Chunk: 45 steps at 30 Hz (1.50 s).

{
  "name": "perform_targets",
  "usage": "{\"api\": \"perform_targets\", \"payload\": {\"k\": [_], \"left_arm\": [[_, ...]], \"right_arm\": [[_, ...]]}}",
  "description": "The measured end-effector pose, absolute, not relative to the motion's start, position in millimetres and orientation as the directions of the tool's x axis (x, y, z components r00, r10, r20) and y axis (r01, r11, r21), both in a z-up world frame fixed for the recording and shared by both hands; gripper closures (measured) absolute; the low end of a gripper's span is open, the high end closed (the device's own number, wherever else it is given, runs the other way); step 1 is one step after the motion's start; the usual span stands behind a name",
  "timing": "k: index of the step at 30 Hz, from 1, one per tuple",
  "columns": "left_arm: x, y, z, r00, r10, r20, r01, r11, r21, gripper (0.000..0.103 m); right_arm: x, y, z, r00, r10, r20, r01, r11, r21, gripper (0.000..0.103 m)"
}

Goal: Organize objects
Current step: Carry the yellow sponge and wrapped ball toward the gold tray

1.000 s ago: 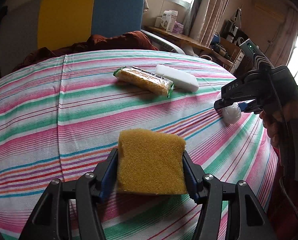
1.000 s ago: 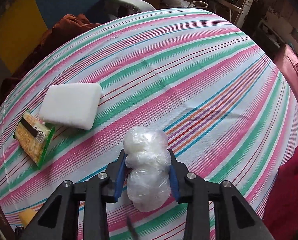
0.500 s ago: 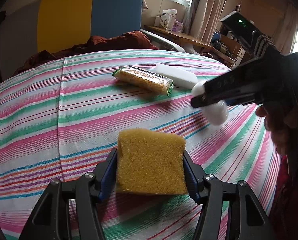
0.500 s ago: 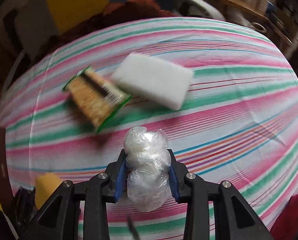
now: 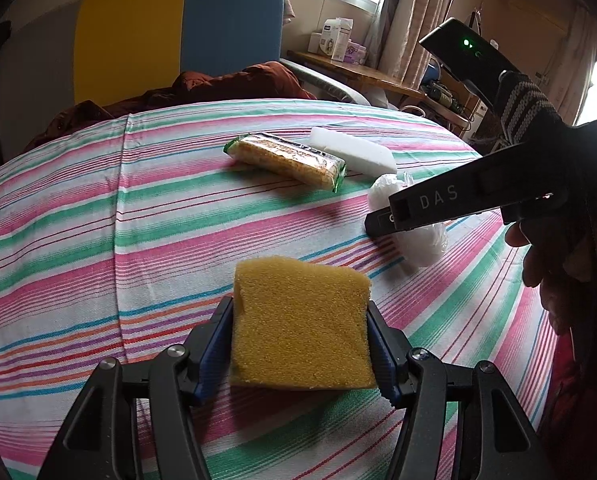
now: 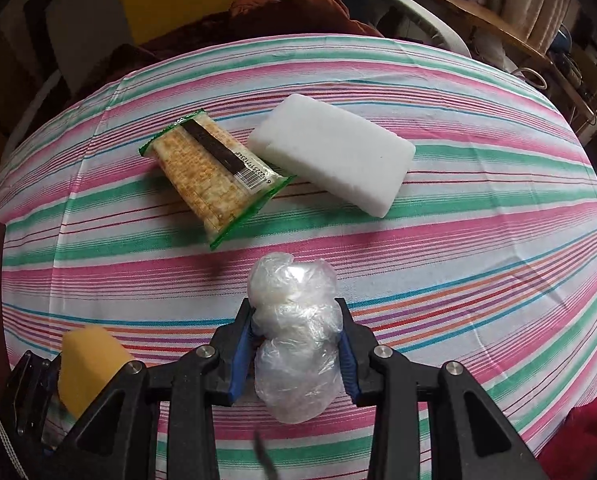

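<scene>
Left gripper [image 5: 300, 336] clamps yellow sponge [image 5: 300, 322]; right gripper [image 6: 296, 344] grips crumpled plastic wad [image 6: 294, 344]; cracker packet [image 6: 214, 174], white foam block [image 6: 332, 158] side by side on striped cloth [image 6: 478, 240]

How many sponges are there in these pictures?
2. A yellow sponge is clamped in the left gripper. A white sponge lies on the striped tablecloth, right of the cracker packet. None seem hidden.

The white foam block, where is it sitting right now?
In the right wrist view the white foam block lies on the striped tablecloth at the far side, directly right of the cracker packet and beyond the held plastic bundle.
</scene>
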<state>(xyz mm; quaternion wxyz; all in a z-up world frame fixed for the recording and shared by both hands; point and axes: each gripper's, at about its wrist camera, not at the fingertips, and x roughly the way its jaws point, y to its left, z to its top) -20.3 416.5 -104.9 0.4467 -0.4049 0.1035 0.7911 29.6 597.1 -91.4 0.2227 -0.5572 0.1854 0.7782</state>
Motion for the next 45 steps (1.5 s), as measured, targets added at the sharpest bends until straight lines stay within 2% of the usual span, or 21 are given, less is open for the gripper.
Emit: {"api": "perform_targets", "payload": {"k": [17,26,33,45], "left_arm": [[-9.3,393.4,-93.7,-0.322,0.58,-0.748,-0.777,-0.613,-0.142,0.044],[5.0,338.7,-43.8,-0.441,0.596,-0.671,-0.739,-0.665,-0.106,0.042],[2.0,286.8,-12.8,-0.555,0.543,-0.631,-0.664,-0.745,-0.057,0.041],[-11.7,221.3,2.0,-0.643,0.473,-0.602,-0.559,-0.827,-0.053,0.04]], "right_arm": [[24.3,585.4,-84.8,-0.349,0.027,-0.937,-0.398,-0.909,0.122,0.066],[10.4,578.5,-90.8,-0.334,0.048,-0.941,-0.399,-0.912,0.095,0.066],[1.9,558.3,-96.4,-0.325,0.052,-0.944,-0.397,-0.914,0.087,0.066],[-12.3,509.8,-91.7,-0.289,0.07,-0.955,-0.318,-0.948,0.027,0.066]]}}
